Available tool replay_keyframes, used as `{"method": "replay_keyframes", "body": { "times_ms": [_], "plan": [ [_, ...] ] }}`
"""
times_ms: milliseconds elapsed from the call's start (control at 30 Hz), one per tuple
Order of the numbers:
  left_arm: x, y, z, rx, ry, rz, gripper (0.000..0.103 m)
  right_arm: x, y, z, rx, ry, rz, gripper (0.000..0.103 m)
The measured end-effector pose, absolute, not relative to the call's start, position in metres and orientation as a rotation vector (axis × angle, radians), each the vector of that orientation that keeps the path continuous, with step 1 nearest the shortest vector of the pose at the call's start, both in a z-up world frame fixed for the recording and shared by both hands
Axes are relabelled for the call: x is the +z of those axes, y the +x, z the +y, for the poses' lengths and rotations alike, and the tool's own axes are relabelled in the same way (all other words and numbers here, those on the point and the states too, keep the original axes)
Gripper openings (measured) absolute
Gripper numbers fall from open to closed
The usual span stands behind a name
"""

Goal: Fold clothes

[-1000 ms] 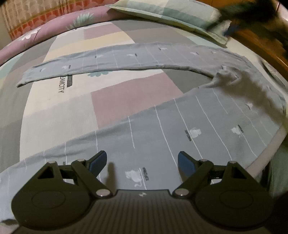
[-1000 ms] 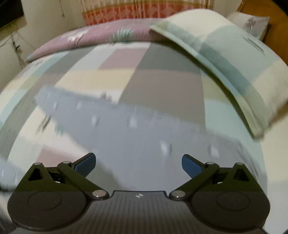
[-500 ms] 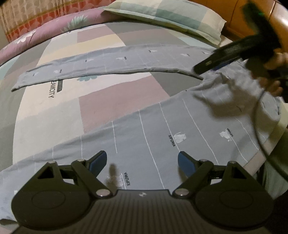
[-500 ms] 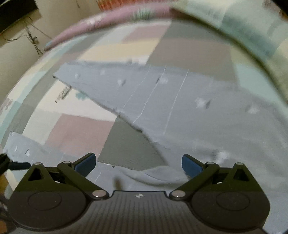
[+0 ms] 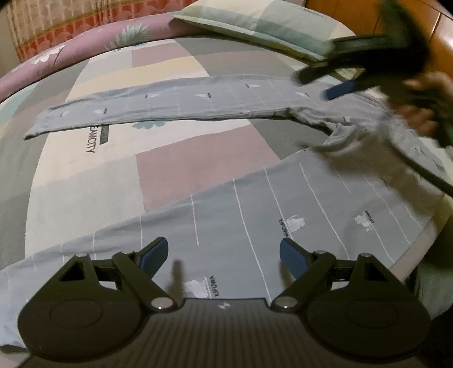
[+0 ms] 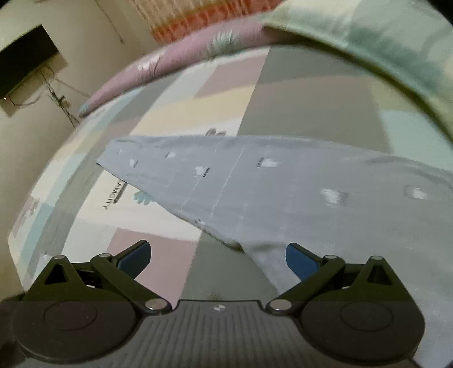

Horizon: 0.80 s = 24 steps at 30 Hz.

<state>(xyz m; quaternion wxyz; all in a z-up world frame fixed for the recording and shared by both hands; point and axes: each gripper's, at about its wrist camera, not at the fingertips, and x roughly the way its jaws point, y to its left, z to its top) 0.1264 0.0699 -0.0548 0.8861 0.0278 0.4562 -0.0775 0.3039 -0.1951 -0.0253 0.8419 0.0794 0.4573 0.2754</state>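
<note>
We see the grey trousers (image 5: 283, 203) spread flat on the patchwork bedsheet (image 5: 198, 167), legs splayed apart, one leg reaching toward the far side. Our left gripper (image 5: 223, 256) hangs over the near leg with its blue pads wide apart, nothing between them. Our right gripper (image 6: 216, 256) hovers over the crotch, its jaws also spread wide and empty, the far leg's inner edge running between its pads. A pillow (image 5: 254, 25) lies beyond.

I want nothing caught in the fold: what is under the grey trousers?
The grey trousers lie spread on the patchwork bedsheet, which shows between the two legs. Whatever is directly beneath the fabric is covered.
</note>
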Motion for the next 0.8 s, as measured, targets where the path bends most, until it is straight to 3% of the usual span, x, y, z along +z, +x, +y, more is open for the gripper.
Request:
{"method": "replay_keyframes", "body": {
  "times_ms": [167,367,567,800],
  "plan": [
    [-0.055,0.128,0.065,-0.173,0.057,0.943,0.086,-0.037,0.267,-0.234,0.489,0.180,0.990,0.103],
    [-0.050,0.124,0.058,-0.183,0.055,0.945,0.086,-0.081,0.277,-0.206,0.455,0.206,0.962,0.103],
    [-0.040,0.115,0.059,-0.168,0.085,0.937,0.086,-0.062,0.269,-0.195,0.554,0.210,0.943,0.103],
    [-0.040,0.120,0.062,-0.159,0.114,0.945,0.086,-0.055,0.196,-0.246,0.304,-0.002,0.873,0.103]
  ]
}}
